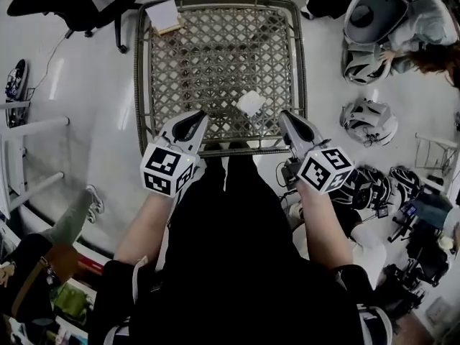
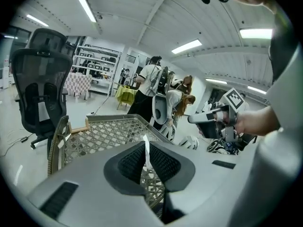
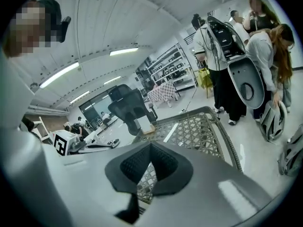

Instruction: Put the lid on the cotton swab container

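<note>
Although lid and container cannot be told apart at this size, a small white square piece (image 1: 251, 103) is seen lying on the woven table (image 1: 215, 42), near its front edge. It lies between the two claws, nearer the right one, and is touched by neither. A white box (image 1: 164, 14) is set at the far left corner. The left claw (image 1: 196, 118) is held over the front edge, narrowed to a slit — a white sliver shows in that slit in the left gripper view, yet nothing is seen at its tips from above. The right claw (image 1: 287, 118) is closed tip to tip on nothing. Capping is judged not yet begun. A light piece may be pushed across the open weave, or tipped into a gap, if approached with claws this narrow — a wider opening is called for first.
</note>
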